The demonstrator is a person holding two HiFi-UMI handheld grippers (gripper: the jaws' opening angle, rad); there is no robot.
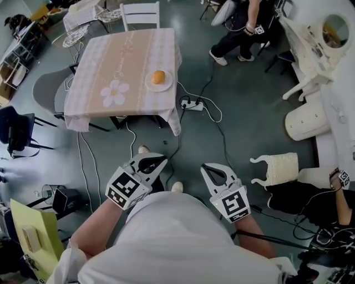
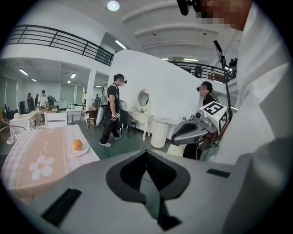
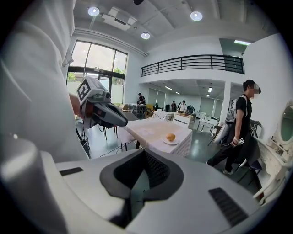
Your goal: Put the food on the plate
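An orange bun (image 1: 158,77) lies on a small white plate (image 1: 150,84) near the right edge of a table (image 1: 111,66) with a pink cloth and a daisy print, well ahead of me. My left gripper (image 1: 160,160) and right gripper (image 1: 209,168) hang side by side in front of my body, both shut and empty, far from the table. In the left gripper view the bun (image 2: 77,145) sits on the plate (image 2: 78,151) at the left, with the right gripper (image 2: 179,135) beyond. The right gripper view shows the bun (image 3: 170,136) straight ahead and the left gripper (image 3: 120,121).
A white chair (image 1: 140,14) stands behind the table and a grey chair (image 1: 47,91) at its left. A power strip (image 1: 192,104) and cables lie on the floor between me and the table. A person (image 1: 244,28) stands at the back right near white furniture (image 1: 310,50).
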